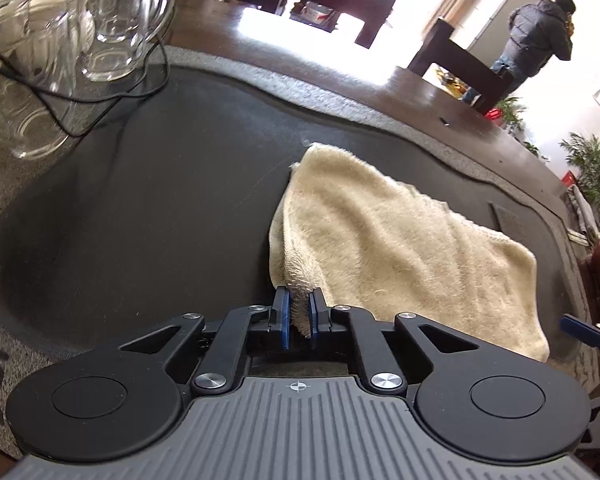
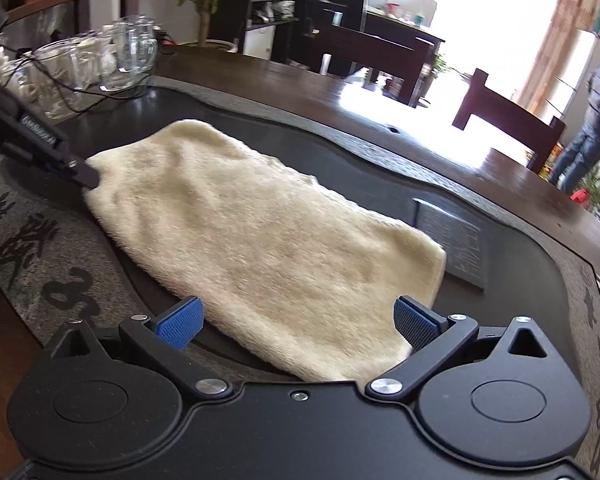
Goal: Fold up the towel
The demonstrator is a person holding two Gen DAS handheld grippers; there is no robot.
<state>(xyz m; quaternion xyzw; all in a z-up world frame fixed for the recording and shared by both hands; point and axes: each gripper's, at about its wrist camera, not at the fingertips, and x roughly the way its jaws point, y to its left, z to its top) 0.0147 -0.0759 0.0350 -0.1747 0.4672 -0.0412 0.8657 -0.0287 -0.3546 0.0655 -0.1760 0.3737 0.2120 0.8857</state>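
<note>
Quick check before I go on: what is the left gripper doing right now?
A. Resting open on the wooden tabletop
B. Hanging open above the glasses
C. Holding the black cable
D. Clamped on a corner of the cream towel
D: in the left wrist view the left gripper has its blue pads closed on a bunched corner of the towel, while the right gripper stands open over the other end.

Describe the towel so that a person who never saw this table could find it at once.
On the dark wooden table lies a black tray with a grey rim. The towel lies inside it, one corner pinched by the left gripper. It is the only soft, cream, fluffy thing; its neighbours are clear glass cups.
</note>
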